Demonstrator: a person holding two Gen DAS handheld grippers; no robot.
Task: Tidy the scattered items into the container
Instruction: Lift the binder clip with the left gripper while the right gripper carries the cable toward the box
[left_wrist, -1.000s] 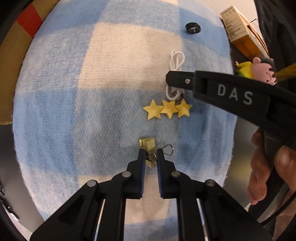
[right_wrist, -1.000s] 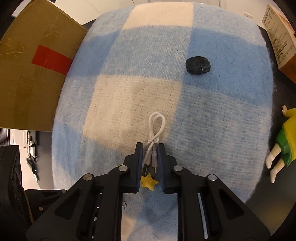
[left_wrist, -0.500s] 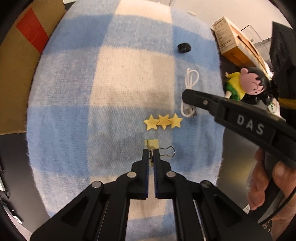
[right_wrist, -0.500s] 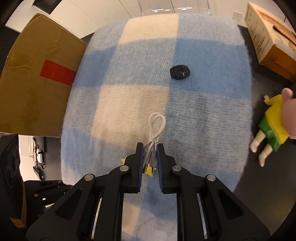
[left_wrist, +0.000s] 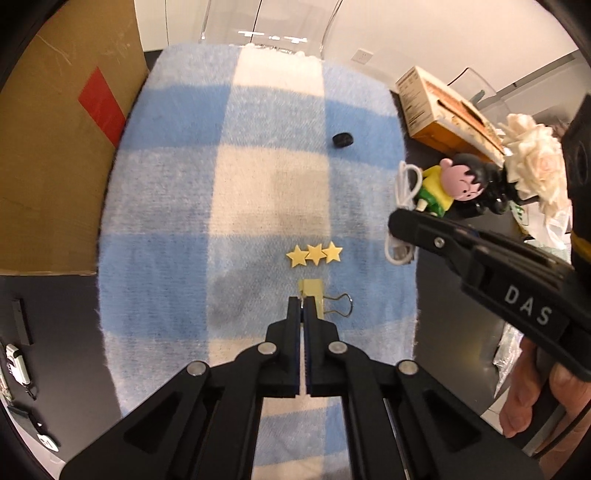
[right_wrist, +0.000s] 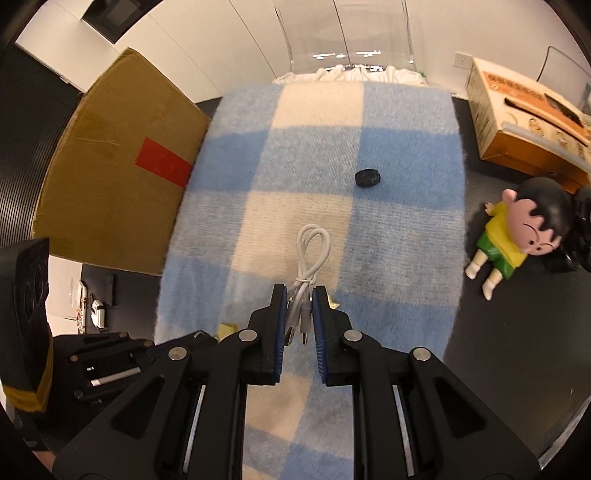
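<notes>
My left gripper (left_wrist: 303, 309) is shut on a yellow binder clip (left_wrist: 313, 295), held just above the blue-and-cream checked blanket (left_wrist: 177, 229). Just beyond the clip, three yellow stars (left_wrist: 315, 254) lie in a row. My right gripper (right_wrist: 299, 293) is shut on a coiled white cable (right_wrist: 313, 245), whose loop sticks out ahead of the fingers. The left wrist view shows that cable (left_wrist: 405, 188) hanging over the blanket's right edge. A small black item (right_wrist: 366, 178) rests farther back on the blanket. A cardboard box with a red patch (right_wrist: 110, 177) stands at the left.
A doll in yellow and green (right_wrist: 513, 240) lies on the dark surface right of the blanket. An orange-and-white carton (right_wrist: 524, 122) sits behind it, and cream flowers (left_wrist: 532, 166) are nearby. A hand (left_wrist: 532, 391) grips the right tool.
Both grippers closed, the left on the clip and the right on the cable. Both then rose off the blanket, and the cable moved right, away from the stars.
</notes>
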